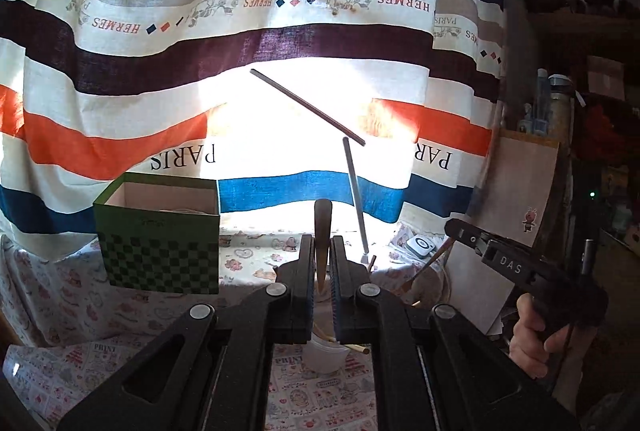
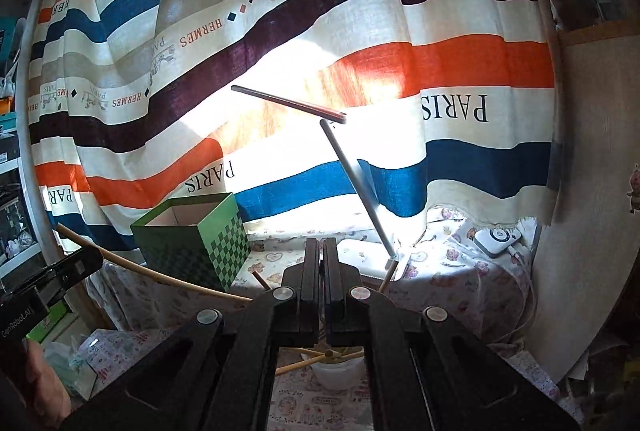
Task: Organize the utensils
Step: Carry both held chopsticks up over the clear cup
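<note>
1. The brown wooden utensil (image 1: 322,231), a narrow piece with a rounded tip, stands upright between the pads of our left tongs (image 1: 321,251), which are clamped on it.
2. In the right wrist view we see a long pale wooden stick (image 2: 160,275) running from the left tongs across to the middle; what it belongs to we cannot tell.
3. Our right tongs (image 2: 321,263) are pressed together; the left wrist view shows a thin reddish-brown stick (image 1: 428,263) slanting down from their tip.
4. Below both tongs sits a white round cup (image 1: 324,355) with pale sticks lying across its rim.
5. A green checkered cardboard box (image 1: 160,251), open on top, stands on the cloth-covered tabletop (image 1: 240,263), left of the tongs.
6. Behind it hangs a striped curtain (image 1: 120,71), with a thin grey desk lamp (image 1: 356,191) before it.
</note>
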Available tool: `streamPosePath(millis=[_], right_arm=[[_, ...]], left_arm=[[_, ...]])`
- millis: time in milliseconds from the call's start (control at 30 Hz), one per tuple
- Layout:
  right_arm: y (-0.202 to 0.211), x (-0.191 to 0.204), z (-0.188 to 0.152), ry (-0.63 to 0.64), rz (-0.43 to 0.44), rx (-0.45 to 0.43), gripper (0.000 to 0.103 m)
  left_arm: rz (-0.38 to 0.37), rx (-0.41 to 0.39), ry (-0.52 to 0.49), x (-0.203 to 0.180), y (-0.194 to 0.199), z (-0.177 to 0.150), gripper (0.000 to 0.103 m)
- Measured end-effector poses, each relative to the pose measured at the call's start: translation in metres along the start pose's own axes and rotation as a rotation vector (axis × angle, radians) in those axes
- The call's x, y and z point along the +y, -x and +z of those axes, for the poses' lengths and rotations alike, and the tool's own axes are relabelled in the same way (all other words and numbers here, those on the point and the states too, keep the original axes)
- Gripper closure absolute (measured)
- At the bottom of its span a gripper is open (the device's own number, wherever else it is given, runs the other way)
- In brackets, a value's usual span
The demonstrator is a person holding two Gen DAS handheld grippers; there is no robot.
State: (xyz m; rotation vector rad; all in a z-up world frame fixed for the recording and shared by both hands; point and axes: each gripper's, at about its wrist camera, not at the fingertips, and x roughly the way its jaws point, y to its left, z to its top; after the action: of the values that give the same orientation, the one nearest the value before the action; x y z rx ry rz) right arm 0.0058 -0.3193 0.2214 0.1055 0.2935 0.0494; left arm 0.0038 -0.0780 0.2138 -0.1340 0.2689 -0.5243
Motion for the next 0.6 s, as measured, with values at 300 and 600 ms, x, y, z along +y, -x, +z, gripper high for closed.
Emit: streamPosePath(millis=[300, 600], right_arm=[[-0.082, -0.015, -0.013, 0.003, -0.004, 0.138, 0.101], [-0.150, -0.042, -0.043, -0.074, -0.014, 0.328, 0.101]], left_arm=[[-0.043, 0.182, -0.040, -0.017, -0.092, -0.003, 0.097], [0.006, 0.339, -0.062, -0.011, -0.155, -0.032, 0.097]])
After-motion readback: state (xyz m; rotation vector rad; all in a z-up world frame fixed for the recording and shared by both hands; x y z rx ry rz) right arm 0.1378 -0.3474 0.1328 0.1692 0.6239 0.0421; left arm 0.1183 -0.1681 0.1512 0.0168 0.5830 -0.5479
